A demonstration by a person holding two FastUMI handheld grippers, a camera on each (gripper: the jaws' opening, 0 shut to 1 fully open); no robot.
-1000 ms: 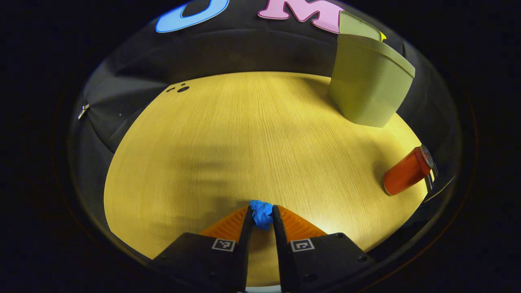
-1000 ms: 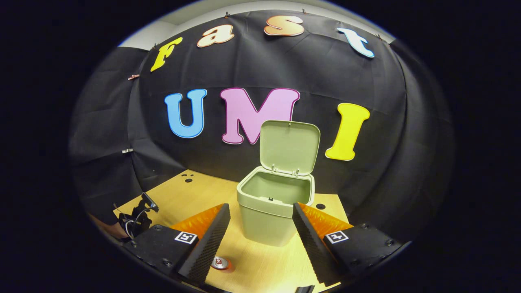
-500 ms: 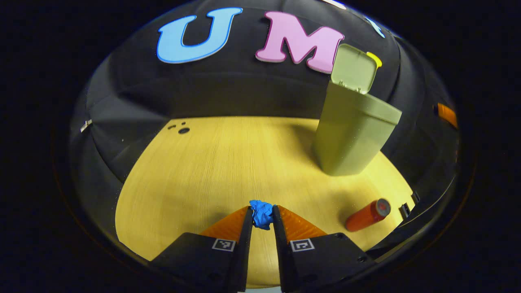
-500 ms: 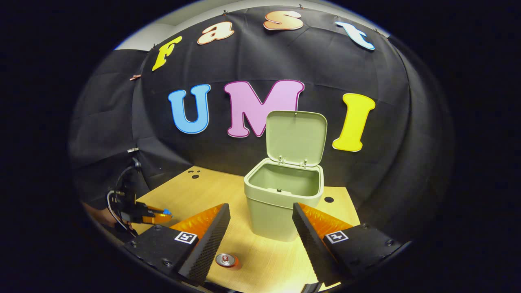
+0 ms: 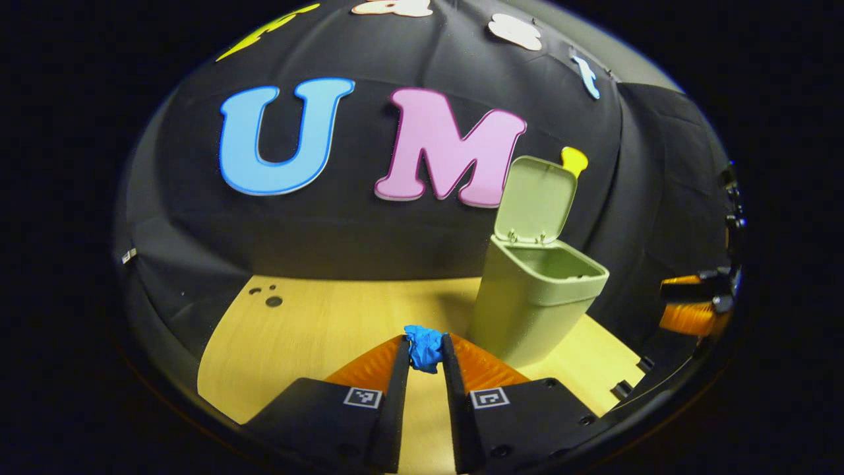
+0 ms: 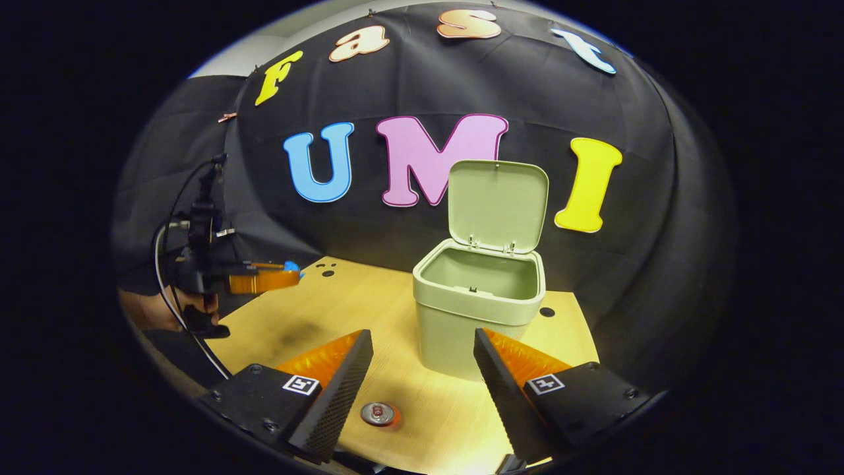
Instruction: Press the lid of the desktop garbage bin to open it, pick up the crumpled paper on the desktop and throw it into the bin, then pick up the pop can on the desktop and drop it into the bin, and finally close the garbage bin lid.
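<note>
Green bin [image 6: 480, 310] upright, lid [image 6: 498, 206] open; blue crumpled paper [image 5: 424, 348] pinched aloft; can [image 6: 378, 414] standing on desktop.

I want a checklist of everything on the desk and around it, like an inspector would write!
Surface: wooden desktop, small dark holes near the back.
Job's things: green bin upright, lid up, nothing seen inside; blue crumpled paper held off the desk; pop can standing on the desk.
Clutter: nothing seen.
Grippers: left gripper shut on the paper; right gripper open, holding nothing.
Cables: black cable looping by the left gripper.
Surroundings: black cloth wall; a hand on the left gripper.
</note>
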